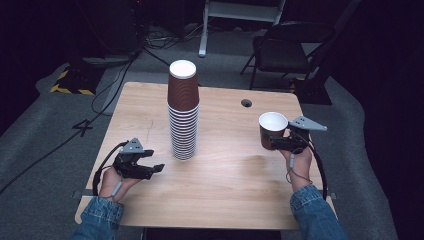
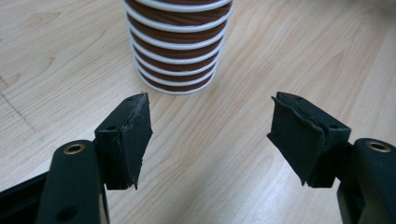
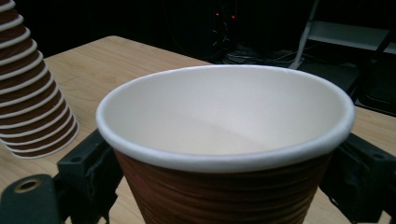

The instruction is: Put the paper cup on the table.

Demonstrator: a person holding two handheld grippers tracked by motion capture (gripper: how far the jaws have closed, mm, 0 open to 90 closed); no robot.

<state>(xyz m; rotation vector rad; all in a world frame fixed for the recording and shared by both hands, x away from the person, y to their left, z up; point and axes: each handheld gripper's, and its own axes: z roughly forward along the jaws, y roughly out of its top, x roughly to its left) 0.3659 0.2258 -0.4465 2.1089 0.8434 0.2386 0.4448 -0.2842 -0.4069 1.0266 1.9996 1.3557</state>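
- The cup (image 1: pixel 272 129) is brown paper with a white inside, upright and mouth up, and I have it pinched in my right gripper (image 1: pixel 286 142) at about 3 o'clock on the worktop (image 1: pixel 240 175), near the right edge.
- In the right gripper view the cup (image 3: pixel 224 140) sits squarely between the two black fingers (image 3: pixel 88 172), one pressed on each side of its ribbed wall just under the rim. I cannot tell whether its base is lifted or resting on the wood.
- The stack of cups (image 1: pixel 183 107) stands upside down near the centre, a little toward 11 o'clock, well apart from the held cup. Its top cup shows its white bottom.
- My left gripper (image 1: pixel 145 167) rests low at 8 o'clock, fingers (image 2: pixel 126 140) spread wide with nothing between them, aimed at the foot of the stack (image 2: pixel 177 46).
- My reading: one cup is separate from the stack and in hand, so I am in the carry or set-down step.
- Next I judge it needs either a gentle release upright on bare worktop, or a flip and a careful lowering over the stack's top; the left gripper could steady the stack's base so it does not topple.
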